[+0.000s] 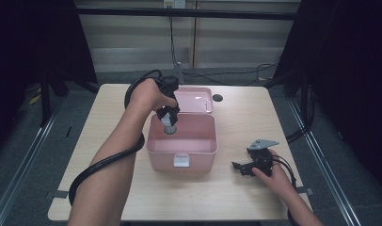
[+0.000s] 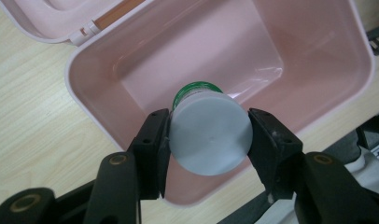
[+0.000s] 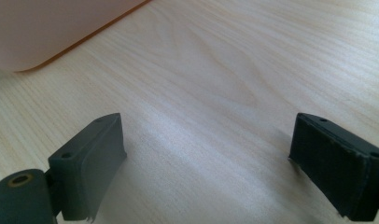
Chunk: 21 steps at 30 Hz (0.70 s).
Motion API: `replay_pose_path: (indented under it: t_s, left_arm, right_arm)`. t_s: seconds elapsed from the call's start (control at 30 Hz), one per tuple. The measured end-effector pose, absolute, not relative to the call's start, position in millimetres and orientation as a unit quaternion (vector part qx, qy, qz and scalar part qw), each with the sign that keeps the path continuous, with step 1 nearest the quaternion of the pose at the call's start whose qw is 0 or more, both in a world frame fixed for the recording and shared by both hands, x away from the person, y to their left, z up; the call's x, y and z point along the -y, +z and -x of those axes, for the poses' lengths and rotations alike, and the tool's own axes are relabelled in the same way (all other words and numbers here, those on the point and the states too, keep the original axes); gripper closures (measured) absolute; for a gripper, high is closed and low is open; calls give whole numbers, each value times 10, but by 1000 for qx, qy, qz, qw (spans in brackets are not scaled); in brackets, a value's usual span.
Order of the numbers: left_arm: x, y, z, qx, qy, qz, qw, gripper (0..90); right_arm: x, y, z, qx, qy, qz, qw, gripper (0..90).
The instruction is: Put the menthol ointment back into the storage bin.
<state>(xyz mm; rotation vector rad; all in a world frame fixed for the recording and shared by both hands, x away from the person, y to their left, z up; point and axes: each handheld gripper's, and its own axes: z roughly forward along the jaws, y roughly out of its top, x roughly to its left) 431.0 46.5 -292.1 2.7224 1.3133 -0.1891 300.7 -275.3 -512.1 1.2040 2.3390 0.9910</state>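
The left gripper (image 2: 209, 140), jaws clamped on a grey-capped bottle (image 2: 210, 138) pointing straight down, hangs directly above the open pink box (image 1: 182, 155); the right gripper (image 1: 255, 165) rests on the desk (image 1: 255, 113), jaws wide and empty.

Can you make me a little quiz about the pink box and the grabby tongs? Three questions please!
1. True or false: the pink box has its lid open.
2. What are the left tongs holding over the box? A) a spoon B) a small bottle with a grey-white cap C) a sock
3. Fill in the gap: the right tongs are open and sit low over the ____ beside the box.

Key:
1. True. The lid lies back behind the box.
2. B. The bottle is squeezed between the tongs, with a green band under its cap.
3. Table. Nothing is between those tongs.
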Motion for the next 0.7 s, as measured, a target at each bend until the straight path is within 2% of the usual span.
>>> replay_pose_path:
  t_s: [0.7]
  left_arm:
    - [-379, -3218, -4460, -487, -48, -870, 56, 505]
  right_arm:
    - [2754, -5122, -3008, -821, 348, -422, 165, 94]
